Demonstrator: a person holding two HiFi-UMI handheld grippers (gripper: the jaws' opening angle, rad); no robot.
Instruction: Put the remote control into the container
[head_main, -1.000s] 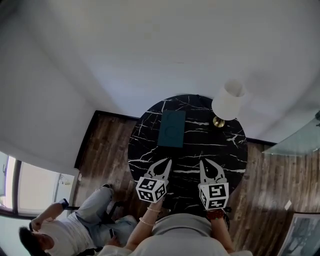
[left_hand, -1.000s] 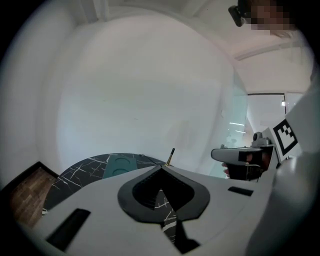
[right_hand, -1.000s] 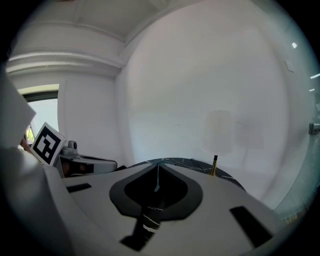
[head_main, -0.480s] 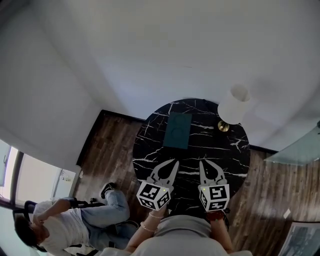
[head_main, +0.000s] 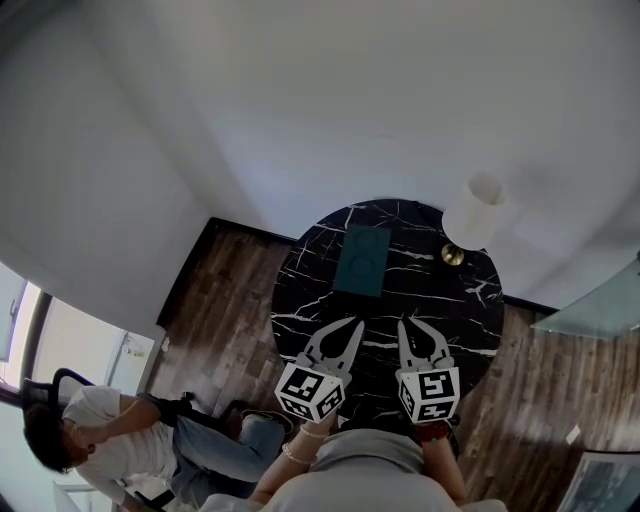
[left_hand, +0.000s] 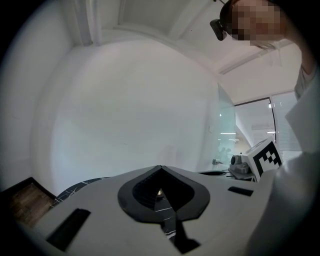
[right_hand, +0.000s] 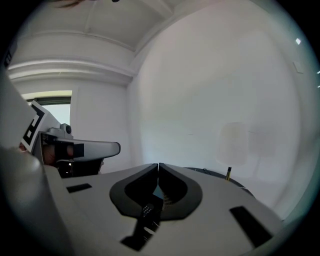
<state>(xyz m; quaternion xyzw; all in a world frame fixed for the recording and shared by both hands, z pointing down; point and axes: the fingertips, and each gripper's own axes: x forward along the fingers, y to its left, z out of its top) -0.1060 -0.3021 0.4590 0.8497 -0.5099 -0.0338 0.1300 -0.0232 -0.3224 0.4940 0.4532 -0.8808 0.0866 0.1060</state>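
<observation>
With the left hand-held gripper (head_main: 345, 330) and right hand-held gripper (head_main: 413, 328) both pressed together and empty, the remote control (right_hand: 146, 211), apparently glimpsed on the counter (head_main: 300, 300) beneath the right jaws, well apart from the container (head_main: 362, 260), could be knocked off the near edge if approached unopened.

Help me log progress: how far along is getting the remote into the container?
Done: the right tongs are shut on a dark, button-dotted thing, apparently the remote, so pickup looks finished. In hand: both tongs hover over the near edge of the table; the left tongs are shut and empty. Left: the container lies farther across, no remote in it; carrying and releasing remain.
</observation>
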